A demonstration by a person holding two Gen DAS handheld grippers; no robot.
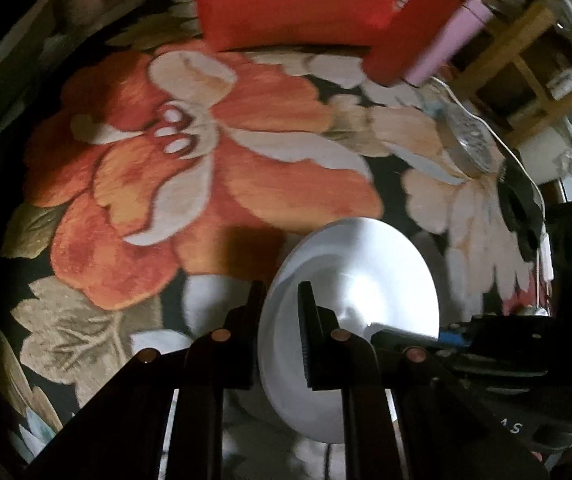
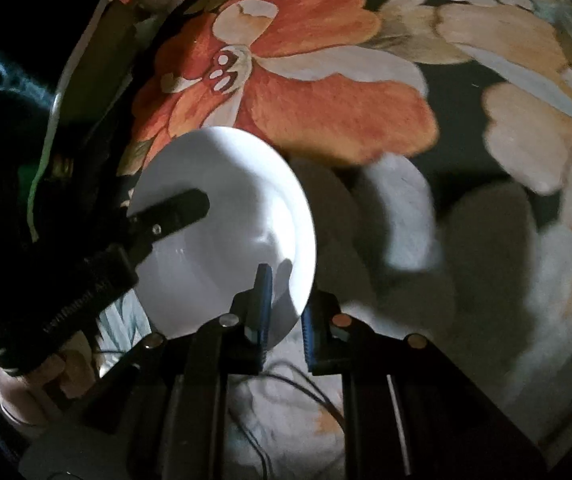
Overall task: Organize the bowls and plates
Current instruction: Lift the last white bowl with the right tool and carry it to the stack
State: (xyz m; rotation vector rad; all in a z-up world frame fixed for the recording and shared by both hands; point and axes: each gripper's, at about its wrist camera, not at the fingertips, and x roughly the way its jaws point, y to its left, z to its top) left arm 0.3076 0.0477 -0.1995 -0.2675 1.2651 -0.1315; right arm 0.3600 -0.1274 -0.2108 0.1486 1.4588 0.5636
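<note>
A white plate [image 1: 366,292] is held tilted above a floral carpet. My left gripper [image 1: 282,308] is shut on its left rim, one finger on each face. The plate also shows in the right wrist view [image 2: 230,216]. My right gripper [image 2: 286,304] is shut on its lower right rim. The left gripper's finger [image 2: 174,210] lies across the plate's left side in that view, and the right gripper's finger [image 1: 402,336] reaches the plate's right edge in the left wrist view.
A floral carpet [image 1: 222,160] covers the floor. A red cushion [image 1: 294,0] and a red-and-pink box [image 1: 426,28] lie at the far side. A clear glass dish [image 1: 470,140] and a white cable [image 1: 526,176] are at the right, by a wooden shelf [image 1: 526,52].
</note>
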